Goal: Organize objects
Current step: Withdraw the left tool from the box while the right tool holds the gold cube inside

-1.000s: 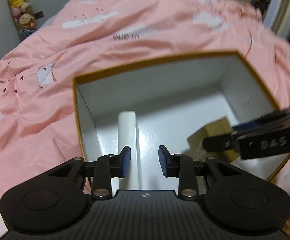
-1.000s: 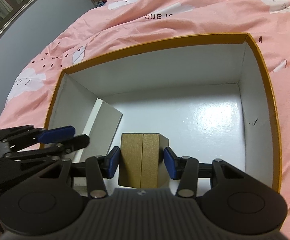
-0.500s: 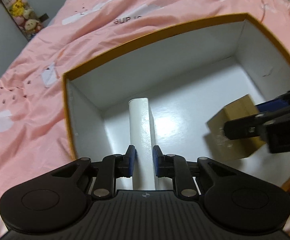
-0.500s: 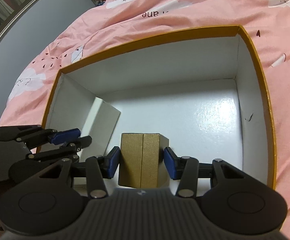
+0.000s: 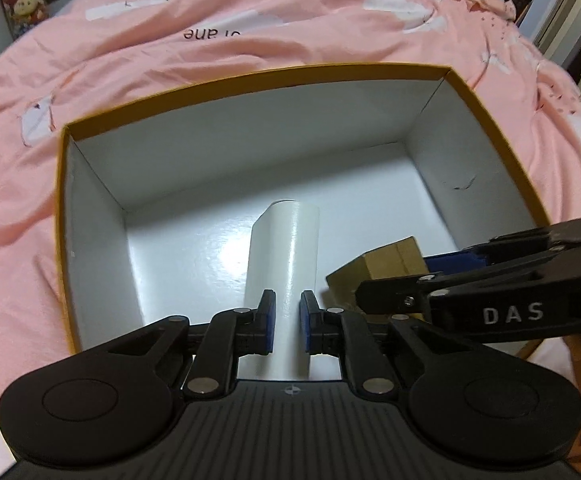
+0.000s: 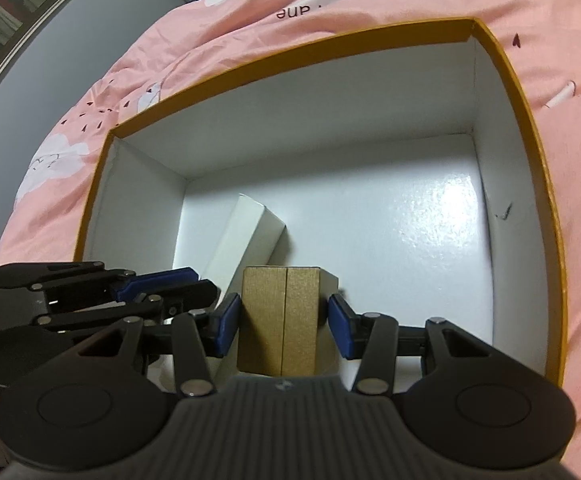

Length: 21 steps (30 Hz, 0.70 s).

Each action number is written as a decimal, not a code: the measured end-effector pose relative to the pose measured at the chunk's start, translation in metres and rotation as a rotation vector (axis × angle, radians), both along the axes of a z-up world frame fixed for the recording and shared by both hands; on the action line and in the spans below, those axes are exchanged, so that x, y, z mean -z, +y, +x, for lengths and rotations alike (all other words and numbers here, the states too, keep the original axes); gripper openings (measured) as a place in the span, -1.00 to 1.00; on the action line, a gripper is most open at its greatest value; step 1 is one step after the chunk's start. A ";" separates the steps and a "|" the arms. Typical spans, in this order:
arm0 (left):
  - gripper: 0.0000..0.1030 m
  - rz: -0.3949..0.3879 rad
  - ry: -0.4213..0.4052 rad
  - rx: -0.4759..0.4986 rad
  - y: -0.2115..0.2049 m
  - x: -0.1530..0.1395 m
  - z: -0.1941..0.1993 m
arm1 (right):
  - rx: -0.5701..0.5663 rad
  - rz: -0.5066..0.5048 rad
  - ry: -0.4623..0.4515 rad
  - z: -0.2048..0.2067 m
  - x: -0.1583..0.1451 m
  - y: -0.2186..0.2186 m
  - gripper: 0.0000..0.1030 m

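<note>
- Container: large open box (image 5: pixel 90 128), white inside with an orange-brown rim, resting on a pink bedspread (image 5: pixel 250 12). Both tongs reach down into it from the near side.
- Left gripper (image 5: pixel 287 322): drawn in narrow, blue pads pinching the near end of a flat white box (image 5: pixel 284 252). That box runs straight ahead from the pads towards the far wall of the container, its far end seemingly tipped up off the floor.
- Jaw note, left: the jaws have just been closing, and the white box sits between them.
- Right gripper (image 6: pixel 283 324): held about half wide, pads on both sides of a small gold box (image 6: pixel 280 320). The left pad lies against its side; the right pad looks to meet it too, though that contact is less clear.
- Position of gold box: directly ahead of the right tongs, low in the container near its front wall; whether it rests on the floor or hangs just above cannot be told.
- Relation of items: the white box lies just to the left of the right tongs, its corner near the gold box; contact between the two cannot be told.
- Step in hand, as judged: both items are gripped inside the container, at the point of setting or adjusting their places.
- Next move calls for: steady hands, keeping the two boxes from knocking together, laying each flat before either grip is let go.
- Risk: the white box may tip or slide when freed.
</note>
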<state>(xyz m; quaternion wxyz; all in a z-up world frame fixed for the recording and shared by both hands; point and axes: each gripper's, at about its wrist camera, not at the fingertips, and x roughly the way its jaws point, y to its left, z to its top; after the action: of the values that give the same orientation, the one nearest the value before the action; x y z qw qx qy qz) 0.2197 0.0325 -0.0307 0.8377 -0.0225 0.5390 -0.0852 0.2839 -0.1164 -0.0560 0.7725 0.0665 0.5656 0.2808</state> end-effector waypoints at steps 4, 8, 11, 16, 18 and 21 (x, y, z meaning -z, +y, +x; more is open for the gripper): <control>-0.73 -0.057 0.004 0.011 -0.002 0.002 -0.002 | 0.012 -0.031 -0.004 0.001 0.000 -0.005 -0.03; -0.75 -0.083 0.023 0.042 -0.011 0.007 -0.002 | 0.039 -0.050 -0.002 0.005 0.000 -0.011 -0.03; -0.75 -0.070 0.035 0.047 -0.016 0.015 -0.002 | 0.058 -0.046 0.014 0.005 0.002 -0.012 -0.03; -0.75 -0.056 0.039 0.039 -0.011 0.020 -0.003 | 0.068 -0.029 0.027 0.008 0.011 -0.006 -0.03; -0.75 -0.069 0.005 0.035 -0.004 0.012 -0.007 | 0.057 -0.036 0.017 0.009 0.013 0.001 -0.03; -0.74 -0.065 -0.052 -0.001 0.012 -0.005 -0.010 | 0.030 -0.037 -0.006 0.011 0.012 0.012 -0.03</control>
<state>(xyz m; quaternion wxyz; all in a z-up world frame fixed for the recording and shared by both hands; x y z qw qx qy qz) 0.2094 0.0442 -0.0257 0.8503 -0.0477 0.5139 -0.1029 0.2952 -0.1048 -0.0678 0.7794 0.0597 0.5673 0.2590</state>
